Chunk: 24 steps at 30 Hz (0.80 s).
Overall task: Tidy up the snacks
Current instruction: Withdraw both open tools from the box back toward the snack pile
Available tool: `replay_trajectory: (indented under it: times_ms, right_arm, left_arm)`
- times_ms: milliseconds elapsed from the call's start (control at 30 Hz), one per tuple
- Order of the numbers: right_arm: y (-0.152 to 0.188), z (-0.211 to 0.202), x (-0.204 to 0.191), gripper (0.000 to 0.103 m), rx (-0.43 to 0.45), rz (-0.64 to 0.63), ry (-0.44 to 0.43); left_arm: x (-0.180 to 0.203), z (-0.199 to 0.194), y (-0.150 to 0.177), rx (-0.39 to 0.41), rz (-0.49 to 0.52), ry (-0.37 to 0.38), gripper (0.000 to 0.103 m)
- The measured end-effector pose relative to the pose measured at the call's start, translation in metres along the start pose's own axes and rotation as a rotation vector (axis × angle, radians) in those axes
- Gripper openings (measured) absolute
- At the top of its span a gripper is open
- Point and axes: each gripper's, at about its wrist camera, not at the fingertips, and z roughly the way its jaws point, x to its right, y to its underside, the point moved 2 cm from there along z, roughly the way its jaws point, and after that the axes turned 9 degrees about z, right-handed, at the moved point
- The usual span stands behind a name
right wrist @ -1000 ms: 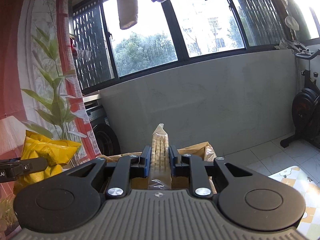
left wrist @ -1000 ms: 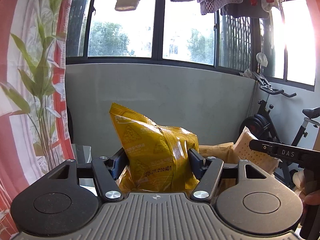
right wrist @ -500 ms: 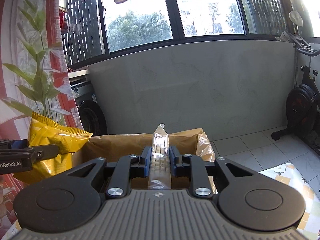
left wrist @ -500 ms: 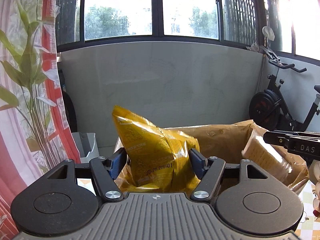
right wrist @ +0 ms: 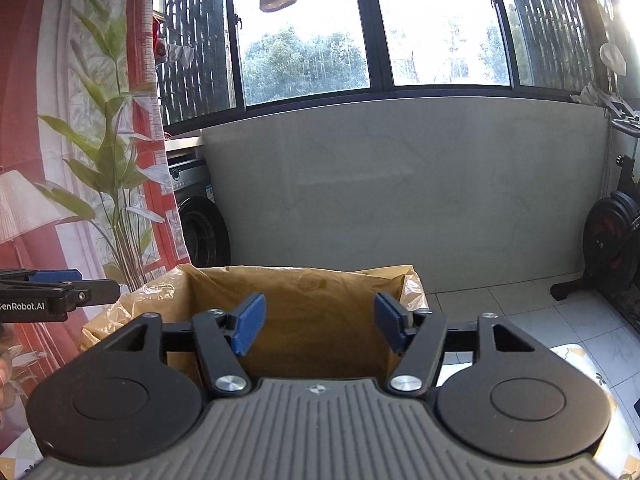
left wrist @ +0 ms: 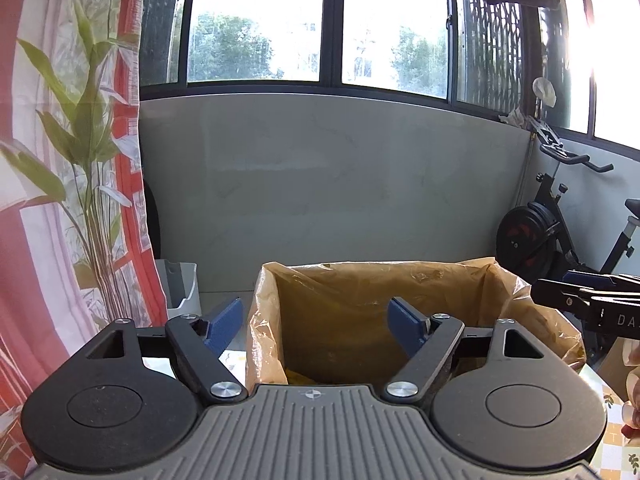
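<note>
A box lined with a tan plastic bag stands open right in front of both grippers. My left gripper hangs over its left part, jaws opening, nothing between the blue pads. A sliver of the yellow snack bag shows low inside the box. My right gripper hangs over the same box, jaws opening and empty; the cracker pack is out of sight. Each gripper shows at the edge of the other's view: the right gripper, the left gripper.
A red and white curtain with a leaf print hangs close on the left, a small white bin below it. An exercise bike stands at the right. A grey low wall and windows lie behind. A washing machine sits at the left.
Both grippers tilted down over the box and opened. The yellow snack bag left the left gripper and the cracker pack left the right one; both dropped into the lined box.
</note>
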Motion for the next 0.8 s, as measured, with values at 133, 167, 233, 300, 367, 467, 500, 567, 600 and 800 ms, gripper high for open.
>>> replay_trajectory:
  times_ms: [133,167,233,300,367,467,500,567,600,800]
  right_arm:
    - [0.002,-0.017,-0.003,0.082,-0.009,-0.014,-0.04]
    - [0.003,-0.021,-0.004,0.085,-0.011,-0.018,-0.043]
    - [0.005,-0.03,-0.004,0.087,-0.012,-0.019,-0.05]
    - [0.008,-0.039,-0.003,0.089,-0.014,-0.012,-0.05]
    - [0.011,-0.046,0.0,0.089,-0.013,0.0,-0.049]
    - [0.017,-0.057,0.005,0.089,-0.016,0.026,-0.052]
    - [0.02,-0.061,0.006,0.089,-0.016,0.027,-0.054]
    - [0.026,-0.068,0.008,0.089,-0.012,0.015,-0.058]
    - [0.03,-0.072,0.01,0.089,-0.011,0.01,-0.061]
    - [0.055,-0.081,0.031,0.09,-0.044,0.06,-0.054]
  left_arm:
    - [-0.007,-0.022,0.003,-0.002,-0.031,-0.001,0.084]
    - [-0.009,-0.027,0.004,-0.004,-0.038,-0.004,0.084]
    - [-0.013,-0.039,0.008,-0.004,-0.054,-0.01,0.084]
    - [-0.015,-0.052,0.014,-0.001,-0.058,-0.013,0.085]
    - [-0.017,-0.063,0.019,-0.004,-0.059,-0.019,0.086]
    - [-0.02,-0.08,0.028,-0.013,-0.069,-0.025,0.086]
    - [-0.021,-0.085,0.031,-0.014,-0.071,-0.025,0.086]
    - [-0.024,-0.094,0.038,-0.016,-0.076,-0.027,0.087]
    - [-0.025,-0.098,0.042,-0.016,-0.077,-0.028,0.087]
    - [-0.028,-0.112,0.067,-0.022,-0.075,-0.059,0.087]
